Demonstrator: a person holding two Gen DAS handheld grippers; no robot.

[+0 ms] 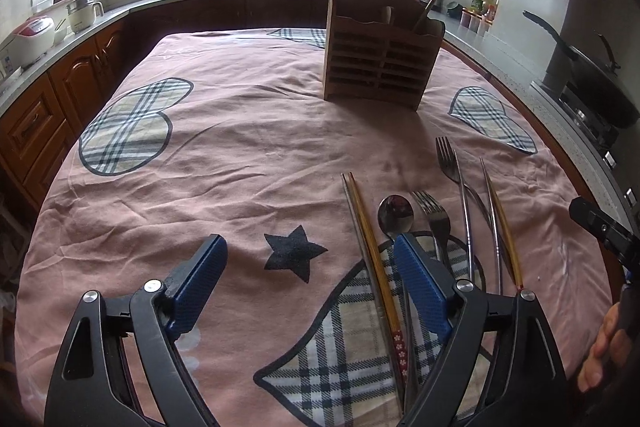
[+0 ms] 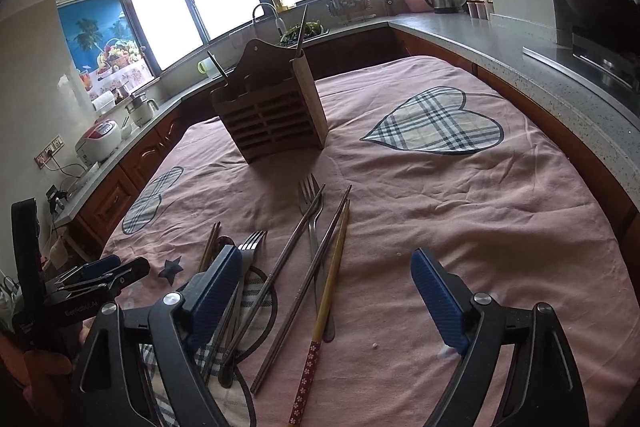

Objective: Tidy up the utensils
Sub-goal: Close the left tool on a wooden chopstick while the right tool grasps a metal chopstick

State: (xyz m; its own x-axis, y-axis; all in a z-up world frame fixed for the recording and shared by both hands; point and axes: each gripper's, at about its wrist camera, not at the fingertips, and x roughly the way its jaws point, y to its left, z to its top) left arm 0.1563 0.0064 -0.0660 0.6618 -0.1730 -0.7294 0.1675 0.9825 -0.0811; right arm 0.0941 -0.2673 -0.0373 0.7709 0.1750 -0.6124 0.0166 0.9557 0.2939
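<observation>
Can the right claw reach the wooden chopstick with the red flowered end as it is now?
Probably yes. The right claw is open, and the chopstick lies on the cloth between its fingers with nothing on top; a metal chopstick lies close beside it.

Pink tablecloth point(image 1: 240, 155), plaid hearts point(image 2: 436, 125); seemingly black star point(image 1: 295, 251).

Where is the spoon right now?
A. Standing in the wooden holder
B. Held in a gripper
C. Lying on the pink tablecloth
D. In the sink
C: the spoon lies flat on the tablecloth beside a fork, short of the wooden holder, and both grippers are open and empty.
</observation>
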